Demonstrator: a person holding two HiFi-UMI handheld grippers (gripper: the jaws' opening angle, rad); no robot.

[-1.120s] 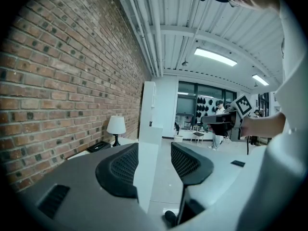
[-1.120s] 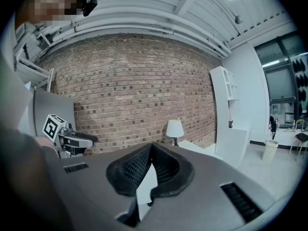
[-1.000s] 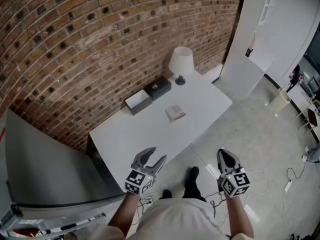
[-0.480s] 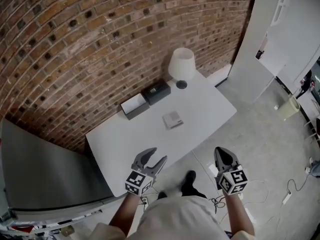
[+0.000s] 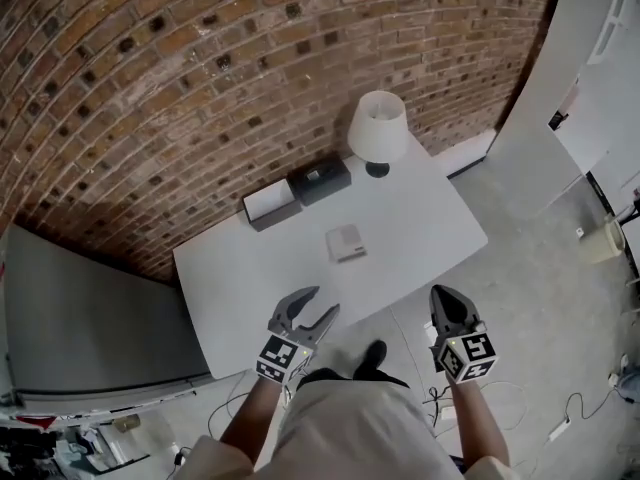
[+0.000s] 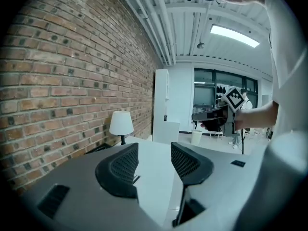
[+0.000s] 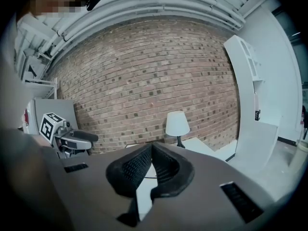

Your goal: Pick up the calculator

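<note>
The calculator (image 5: 346,242), a small pale grey square, lies flat near the middle of the white table (image 5: 420,218). My left gripper (image 5: 322,301) hovers at the table's near edge, well short of the calculator, open with nothing between its fingers; the left gripper view shows its jaws (image 6: 154,153) spread over the tabletop. My right gripper (image 5: 444,293) is off the table's near side, above the floor, shut and empty. In the right gripper view its fingertips (image 7: 151,150) meet. The calculator is hidden in both gripper views.
A white-shaded lamp (image 5: 377,128) stands at the table's far right corner by the brick wall. A black box (image 5: 320,180) and a white-topped box (image 5: 271,206) sit along the back edge. A tall grey cabinet (image 5: 90,308) flanks the table's left side.
Both grippers and the person have come closer to the table; the left gripper now reaches its near edge. Neither jaw setting has changed.
</note>
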